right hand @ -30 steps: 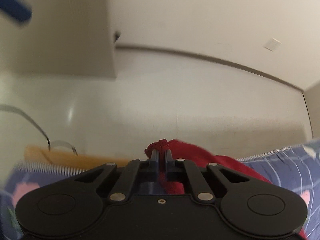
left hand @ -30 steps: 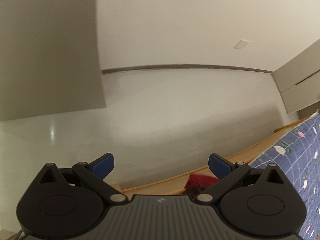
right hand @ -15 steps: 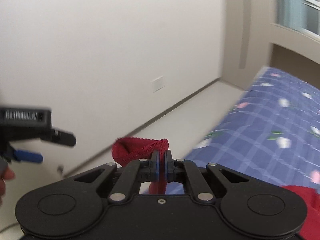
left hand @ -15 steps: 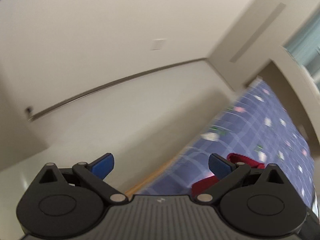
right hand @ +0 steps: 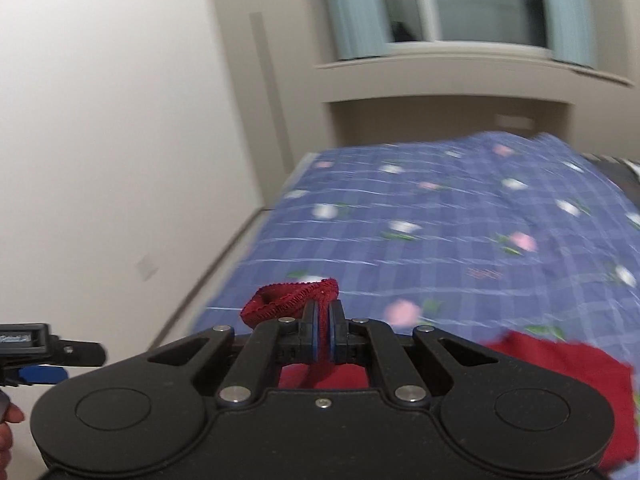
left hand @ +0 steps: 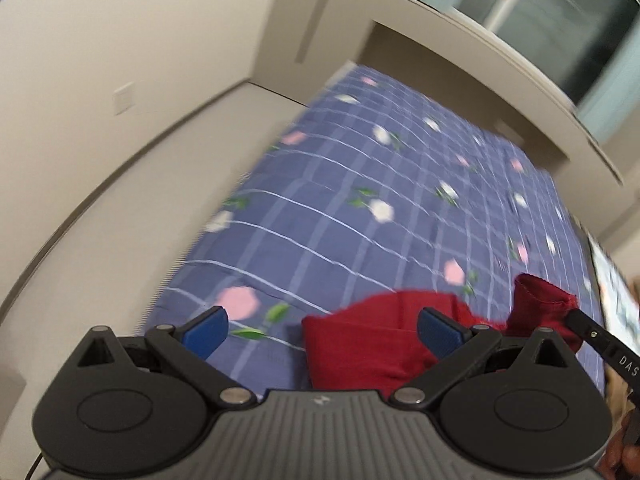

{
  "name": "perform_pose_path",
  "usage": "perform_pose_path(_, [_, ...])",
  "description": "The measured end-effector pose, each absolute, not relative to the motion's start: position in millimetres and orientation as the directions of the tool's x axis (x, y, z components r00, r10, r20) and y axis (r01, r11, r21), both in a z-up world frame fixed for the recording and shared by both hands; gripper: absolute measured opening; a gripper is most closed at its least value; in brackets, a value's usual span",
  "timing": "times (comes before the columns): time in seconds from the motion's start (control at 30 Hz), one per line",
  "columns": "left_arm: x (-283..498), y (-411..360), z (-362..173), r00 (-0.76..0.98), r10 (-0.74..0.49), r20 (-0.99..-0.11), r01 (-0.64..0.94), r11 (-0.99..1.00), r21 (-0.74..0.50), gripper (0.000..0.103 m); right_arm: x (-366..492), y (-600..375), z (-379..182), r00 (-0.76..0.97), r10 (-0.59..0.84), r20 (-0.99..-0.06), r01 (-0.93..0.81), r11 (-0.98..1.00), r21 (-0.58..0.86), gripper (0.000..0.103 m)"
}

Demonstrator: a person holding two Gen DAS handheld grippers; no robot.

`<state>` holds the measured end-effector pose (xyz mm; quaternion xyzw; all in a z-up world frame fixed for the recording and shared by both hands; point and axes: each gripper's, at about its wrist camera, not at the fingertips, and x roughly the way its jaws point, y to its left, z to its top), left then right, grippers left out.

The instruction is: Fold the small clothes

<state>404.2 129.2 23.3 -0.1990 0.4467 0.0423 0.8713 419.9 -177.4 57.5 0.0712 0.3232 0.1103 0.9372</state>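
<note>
A small red garment (left hand: 372,344) lies on a blue checked bedspread with flowers (left hand: 360,208). My left gripper (left hand: 322,330) is open and empty, its blue pads apart just above the garment's near edge. My right gripper (right hand: 324,332) is shut on the garment's lace-trimmed edge (right hand: 288,300) and holds it lifted; the rest of the cloth (right hand: 568,376) hangs down to the lower right. The right gripper's tip (left hand: 588,330) shows at the right of the left wrist view, holding a raised red corner (left hand: 540,304).
The bed (right hand: 460,232) fills the middle of both views. A pale wall (right hand: 100,140) runs along its left side. A window with blue curtains (right hand: 460,4) and a ledge stand beyond the bed's far end. The left gripper (right hand: 40,354) shows at the left edge of the right wrist view.
Both cameras have swung from the wall toward the bed. The right gripper stays shut on the red garment and has lifted its edge. The left gripper stays open.
</note>
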Motion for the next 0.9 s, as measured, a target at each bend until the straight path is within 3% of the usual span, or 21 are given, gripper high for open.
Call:
perform_pose_path(0.3, [448, 55, -16, 0.537, -0.154, -0.829, 0.075, 0.988, -0.135, 0.103, 399, -294, -35, 0.72, 0.121, -0.683, 0.091, 0.96, 0.266, 0.004])
perform_pose_path(0.6, [488, 29, -45, 0.443, -0.219, -0.87, 0.418, 0.908, -0.016, 0.103, 388, -325, -82, 0.668, 0.152, -0.728, 0.1, 0.951, 0.291, 0.007])
perform_pose_path(0.73, [502, 15, -54, 0.373, -0.23, -0.899, 0.558, 0.829, 0.02, 0.103, 387, -330, -89, 0.646, 0.154, -0.748, 0.103, 0.953, 0.285, 0.02])
perform_pose_path(0.8, [507, 9, -59, 0.335, -0.233, -0.913, 0.607, 0.794, 0.02, 0.103, 384, -335, -91, 0.641, 0.149, -0.753, 0.109, 0.953, 0.282, 0.021])
perform_pose_path(0.9, [513, 5, -64, 0.293, -0.235, -0.927, 0.652, 0.758, 0.014, 0.102, 380, -342, -89, 0.636, 0.139, -0.759, 0.108, 0.958, 0.265, 0.033])
